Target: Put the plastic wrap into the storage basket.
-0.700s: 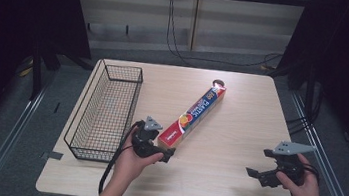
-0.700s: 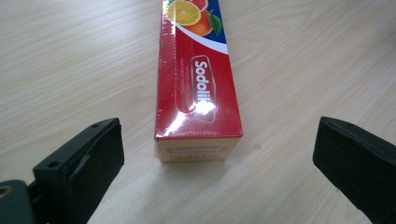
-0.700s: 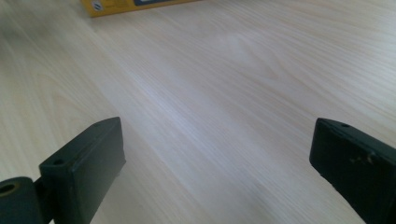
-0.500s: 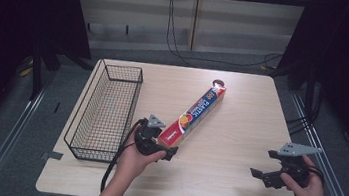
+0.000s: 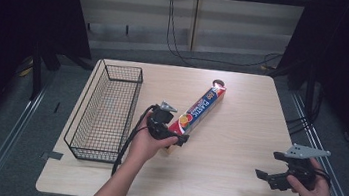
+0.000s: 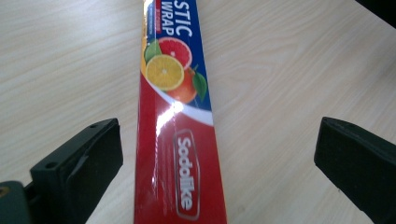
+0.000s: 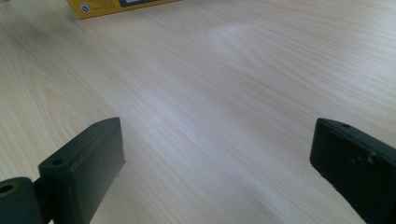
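A long red and blue plastic wrap box [image 5: 200, 110] lies slantwise on the wooden table [image 5: 238, 136], its far end near the back edge. My left gripper [image 5: 172, 137] hovers over the box's near end, and its jaws stand wide open. In the left gripper view the box [image 6: 175, 121] runs up between the two black jaws, closer to the left one, and neither pad touches it. My left gripper [image 6: 215, 163] holds nothing. My right gripper [image 5: 268, 177] is open above bare wood near the table's right front corner; my right gripper [image 7: 215, 168] has nothing between its fingers.
A black wire basket [image 5: 105, 114] stands along the table's left side, just left of my left hand. A yellow edge of the box [image 7: 112, 7] shows at the top of the right gripper view. Cables lie on the floor behind the table.
My right gripper has drifted a little toward the table's right front corner. My left gripper has stayed over the near end of the box, with its jaws open.
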### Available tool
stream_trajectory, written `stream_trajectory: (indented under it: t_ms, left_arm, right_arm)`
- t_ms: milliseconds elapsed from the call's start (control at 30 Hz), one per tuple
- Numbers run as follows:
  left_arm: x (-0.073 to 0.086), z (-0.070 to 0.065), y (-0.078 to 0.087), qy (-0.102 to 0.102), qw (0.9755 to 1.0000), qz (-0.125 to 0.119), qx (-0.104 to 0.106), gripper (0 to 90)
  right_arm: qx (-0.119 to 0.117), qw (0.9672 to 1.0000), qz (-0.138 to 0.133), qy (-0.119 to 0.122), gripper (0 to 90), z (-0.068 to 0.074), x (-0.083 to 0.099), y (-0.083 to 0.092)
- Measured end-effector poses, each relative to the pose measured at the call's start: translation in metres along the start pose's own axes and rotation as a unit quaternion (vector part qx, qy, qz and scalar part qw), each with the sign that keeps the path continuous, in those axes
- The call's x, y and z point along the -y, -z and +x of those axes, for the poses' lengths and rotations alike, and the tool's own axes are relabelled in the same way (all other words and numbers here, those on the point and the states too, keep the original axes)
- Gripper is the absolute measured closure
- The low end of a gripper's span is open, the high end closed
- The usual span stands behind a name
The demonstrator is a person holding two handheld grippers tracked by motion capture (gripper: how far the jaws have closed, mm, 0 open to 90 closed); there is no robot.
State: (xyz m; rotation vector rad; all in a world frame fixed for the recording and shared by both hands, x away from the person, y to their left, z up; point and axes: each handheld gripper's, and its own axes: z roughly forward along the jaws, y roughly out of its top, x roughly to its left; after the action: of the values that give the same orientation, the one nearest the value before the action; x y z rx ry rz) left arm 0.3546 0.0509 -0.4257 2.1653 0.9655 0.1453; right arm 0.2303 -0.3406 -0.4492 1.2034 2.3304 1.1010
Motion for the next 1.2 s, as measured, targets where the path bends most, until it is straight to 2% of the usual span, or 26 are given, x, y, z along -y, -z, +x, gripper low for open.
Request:
stream_trajectory:
  t_ms: [100,133,267,367,400,567,1133,1200]
  left_arm:
    - [-0.006,0.000,-0.002,0.005,1.0000,-0.007,0.003,1.0]
    - [-0.012,0.000,-0.005,0.000,1.0000,0.006,0.003,1.0]
    - [-0.022,-0.001,-0.012,0.013,0.9999,0.004,0.006,0.6]
    - [-0.027,-0.001,-0.015,0.015,0.9998,0.010,0.000,1.6]
    - [-0.030,0.000,-0.019,0.019,0.9997,0.011,0.008,2.2]
    - [-0.038,0.003,-0.028,0.027,0.9996,0.012,0.004,4.8]
    - [-0.057,0.002,-0.055,0.028,0.9989,0.038,0.001,12.3]
    - [-0.060,0.002,-0.060,0.024,0.9988,0.043,-0.007,14.0]
  right_arm:
    - [0.002,1.0000,0.000,0.000,2.7,-0.001,0.000,0.000]
    - [0.002,1.0000,0.000,0.000,2.7,-0.001,0.000,0.000]
    - [0.003,1.0000,-0.003,-0.001,2.7,-0.002,0.000,0.000]
    - [0.002,1.0000,-0.003,0.001,2.6,-0.003,0.000,0.000]
    - [0.000,1.0000,-0.002,0.002,2.7,-0.002,-0.001,0.000]
    - [-0.002,1.0000,-0.003,0.004,2.7,-0.002,-0.001,0.000]
    - [-0.003,1.0000,-0.004,0.007,2.7,-0.002,-0.002,-0.001]
    - [-0.006,1.0000,-0.005,0.006,2.7,-0.002,-0.002,-0.001]
